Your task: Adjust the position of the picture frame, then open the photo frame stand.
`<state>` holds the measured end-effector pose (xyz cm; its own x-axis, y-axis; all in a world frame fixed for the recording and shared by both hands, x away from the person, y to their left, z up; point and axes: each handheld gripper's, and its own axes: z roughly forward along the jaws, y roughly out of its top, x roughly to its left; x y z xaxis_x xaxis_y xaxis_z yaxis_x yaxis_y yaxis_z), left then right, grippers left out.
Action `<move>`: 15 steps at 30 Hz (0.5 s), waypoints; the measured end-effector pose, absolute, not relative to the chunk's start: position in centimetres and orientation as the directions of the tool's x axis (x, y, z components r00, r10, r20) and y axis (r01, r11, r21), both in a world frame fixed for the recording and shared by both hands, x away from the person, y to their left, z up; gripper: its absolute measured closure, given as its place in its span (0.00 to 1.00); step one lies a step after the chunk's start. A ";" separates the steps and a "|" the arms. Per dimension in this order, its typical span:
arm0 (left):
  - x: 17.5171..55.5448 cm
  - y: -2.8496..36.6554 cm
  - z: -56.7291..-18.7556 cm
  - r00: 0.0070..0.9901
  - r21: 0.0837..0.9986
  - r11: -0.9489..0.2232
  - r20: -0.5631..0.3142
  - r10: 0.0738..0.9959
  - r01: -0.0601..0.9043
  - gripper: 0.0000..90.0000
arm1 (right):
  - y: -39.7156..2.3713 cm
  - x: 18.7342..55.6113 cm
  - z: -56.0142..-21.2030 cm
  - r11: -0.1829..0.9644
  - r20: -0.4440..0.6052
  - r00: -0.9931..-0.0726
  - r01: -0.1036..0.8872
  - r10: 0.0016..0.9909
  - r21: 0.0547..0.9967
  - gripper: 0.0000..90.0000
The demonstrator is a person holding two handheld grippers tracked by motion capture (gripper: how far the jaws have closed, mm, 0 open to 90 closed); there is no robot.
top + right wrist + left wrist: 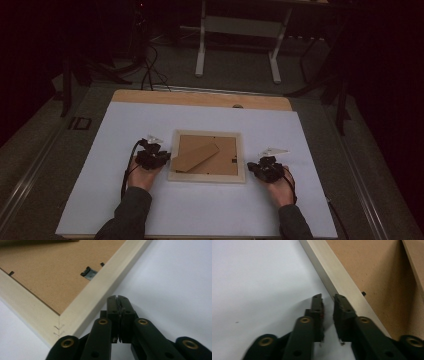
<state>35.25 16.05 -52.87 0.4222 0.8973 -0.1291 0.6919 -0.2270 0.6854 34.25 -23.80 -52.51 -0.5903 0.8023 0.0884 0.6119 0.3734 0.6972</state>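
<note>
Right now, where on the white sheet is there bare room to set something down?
Free: the white paper sheet between the face-down pale wooden picture frame and the sheet's far edge, and the near strip between the two forearms. Crowded: both short sides of the frame, where the left tongs and right tongs sit close.

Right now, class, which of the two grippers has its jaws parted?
The left gripper, beside the picture frame's left edge: a gap shows between its jaws. The right gripper has its jaws pressed together.

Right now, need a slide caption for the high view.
Face-down picture frame on white table, left gripper and right gripper flanking it.
</note>
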 end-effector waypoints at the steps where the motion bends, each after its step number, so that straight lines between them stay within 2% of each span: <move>1: 35.2 16.2 -52.7 0.418 0.692 -0.216 -0.135 0.899 0.689 0.85 | -24.1 34.2 -52.4 0.370 0.089 -0.589 0.611 0.803 0.700 0.96; 8: 35.0 16.7 -51.7 0.418 0.707 -0.195 -0.156 0.895 0.680 0.73 | -25.2 34.0 -52.1 0.345 0.101 -0.575 0.611 0.812 0.713 0.92; 9: 34.9 16.8 -51.1 0.433 0.712 -0.204 -0.154 0.888 0.672 0.70 | -25.7 34.1 -52.0 0.322 0.119 -0.567 0.613 0.815 0.721 0.89; 15: 34.6 17.1 -49.9 0.429 0.747 -0.165 -0.173 0.887 0.643 0.67 | -25.9 34.1 -52.0 0.310 0.137 -0.570 0.614 0.810 0.726 0.84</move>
<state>34.55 17.09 -49.92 0.4286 0.8868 -0.1731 0.6435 -0.1650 0.7474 34.05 -25.92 -52.02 -0.5700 0.8102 0.1366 0.6142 0.3098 0.7258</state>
